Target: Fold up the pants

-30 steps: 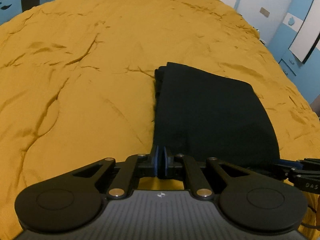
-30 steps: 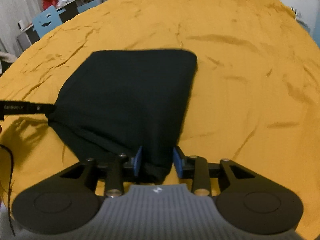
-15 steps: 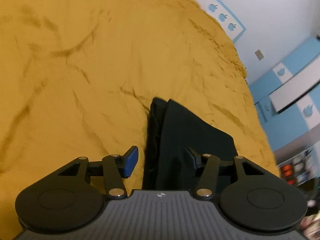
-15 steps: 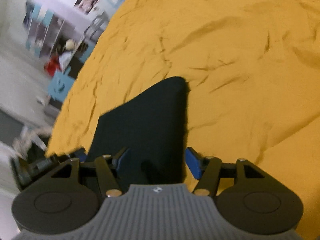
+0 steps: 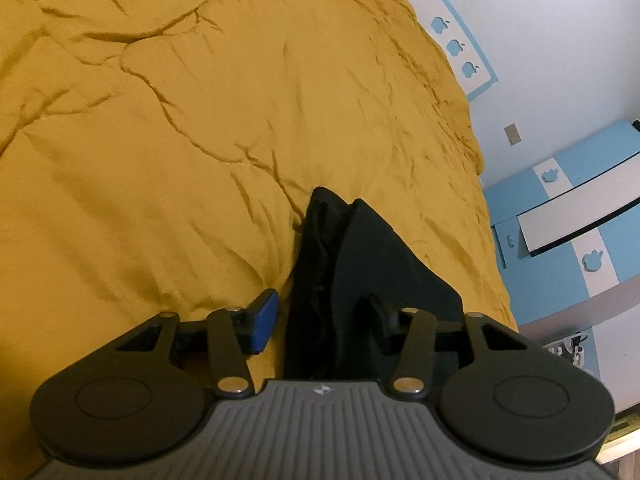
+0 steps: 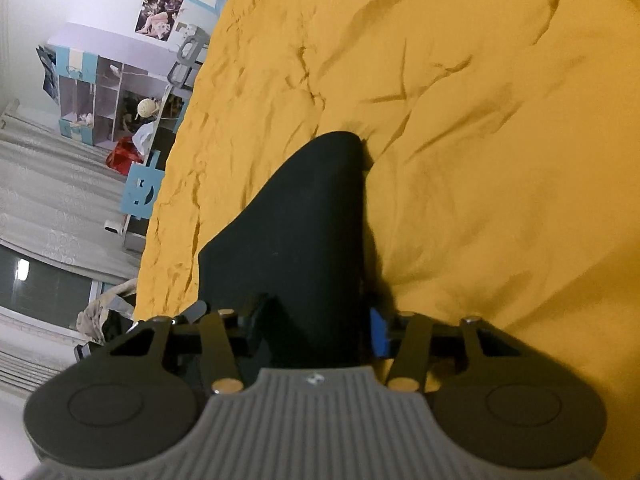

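Folded black fabric pants lie on the wrinkled mustard-yellow bedspread between both grippers' wide-spread jaws (left gripper, right gripper).

Open, wrinkled mustard-yellow bedspread all around; only the folded black fabric pants lying ahead between both spread grippers.

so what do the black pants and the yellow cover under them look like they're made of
The pants look like a soft, matte knit or jersey: no sheen, and the stacked fold edges seen from the left wrist look thick and limp. The exact fibre can't be told. The yellow cover looks like padded woven cotton or microfibre: matte, with many sharp creases over a puffy surface.
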`<state>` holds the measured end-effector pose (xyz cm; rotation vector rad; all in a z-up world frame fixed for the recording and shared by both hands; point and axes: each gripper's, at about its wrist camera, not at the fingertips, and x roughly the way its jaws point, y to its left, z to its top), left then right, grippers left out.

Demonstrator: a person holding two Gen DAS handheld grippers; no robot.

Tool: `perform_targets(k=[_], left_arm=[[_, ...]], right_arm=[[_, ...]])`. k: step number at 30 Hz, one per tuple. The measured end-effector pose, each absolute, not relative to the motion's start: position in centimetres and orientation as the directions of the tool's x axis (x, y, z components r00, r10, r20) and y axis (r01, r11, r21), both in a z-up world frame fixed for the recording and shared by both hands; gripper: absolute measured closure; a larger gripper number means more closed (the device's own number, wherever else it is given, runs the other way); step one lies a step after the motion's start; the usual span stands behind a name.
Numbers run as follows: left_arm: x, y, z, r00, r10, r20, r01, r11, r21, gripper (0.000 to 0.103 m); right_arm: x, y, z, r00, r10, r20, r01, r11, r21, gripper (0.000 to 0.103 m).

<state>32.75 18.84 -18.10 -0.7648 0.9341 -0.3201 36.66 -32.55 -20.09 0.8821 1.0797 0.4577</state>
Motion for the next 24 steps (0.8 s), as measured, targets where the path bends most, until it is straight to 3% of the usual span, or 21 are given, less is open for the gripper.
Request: perform_targets(k=[2,11,18,24], left_arm=[[33.0,18.9,-18.2,0.568,-0.566,-0.598,-0.071,0.69,-0.72,0.06],[32.8,18.2,-17.2,0.577,-0.532,-0.62,-0.05,0.735,-0.677,0.074],[32.0,17.0,-14.8,0.596,-0.477,-0.646,-0.039,0.787,-0.616,0.081],[30.5,15.9,-11.4,0.63,-0.442,-0.639,-0.005,0.82,-0.573,0.082]], right_arm=[[37.1,-32.4,-20.6,0.423,0.717,-0.554,0.098,0.572,0.815,0.067],[37.4,-31.5,-20.2,0.423,0.707,-0.567,0.086,0.592,0.802,0.082],[37.2,-31.1,-18.3,0.438,0.689,-0.577,0.059,0.619,0.783,0.087],[36.5,-30.9,-15.1,0.464,0.699,-0.544,0.014,0.608,0.794,0.088]])
